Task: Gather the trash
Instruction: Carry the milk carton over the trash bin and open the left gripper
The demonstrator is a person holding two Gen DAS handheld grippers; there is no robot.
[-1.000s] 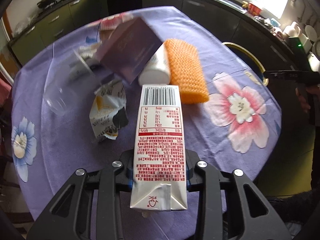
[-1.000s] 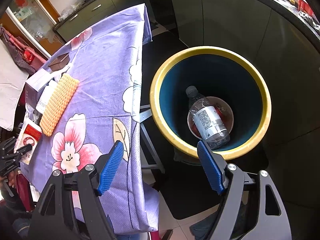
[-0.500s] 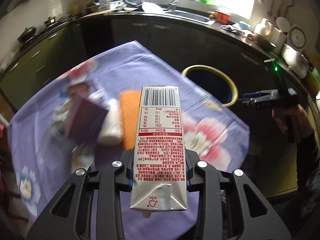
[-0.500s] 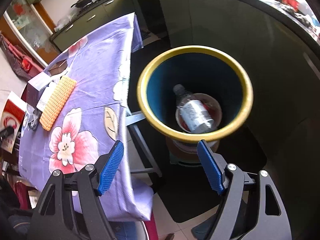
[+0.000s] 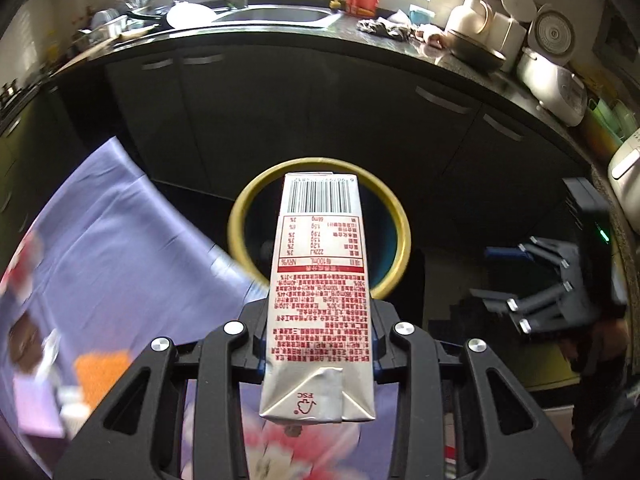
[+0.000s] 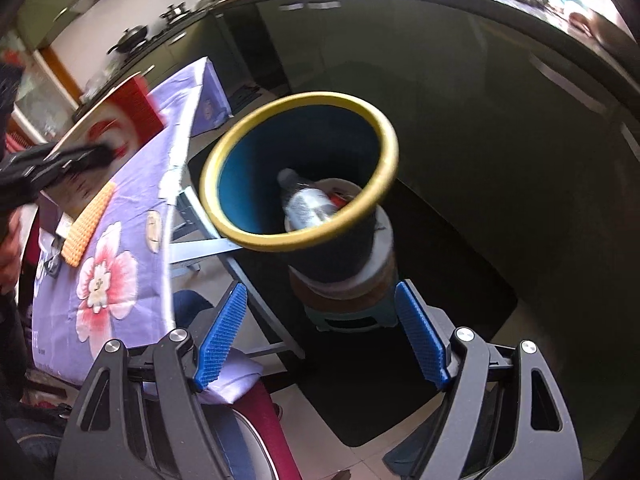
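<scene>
Left claw (image 5: 318, 354), clamped on our carton (image 5: 318, 296), has swung from the table (image 5: 120, 240) toward the bin (image 5: 400, 232); right claw (image 6: 320, 344) hangs open, empty.

Floral-clothed table (image 6: 120, 208) — orange sponge (image 6: 88, 224)

The left gripper (image 5: 318, 344) has carried the milk carton (image 5: 318, 292) off the counter (image 5: 112, 232) toward the yellow-rimmed bin (image 5: 240, 236); the right gripper (image 6: 320, 340) has drawn back from the bin.
</scene>
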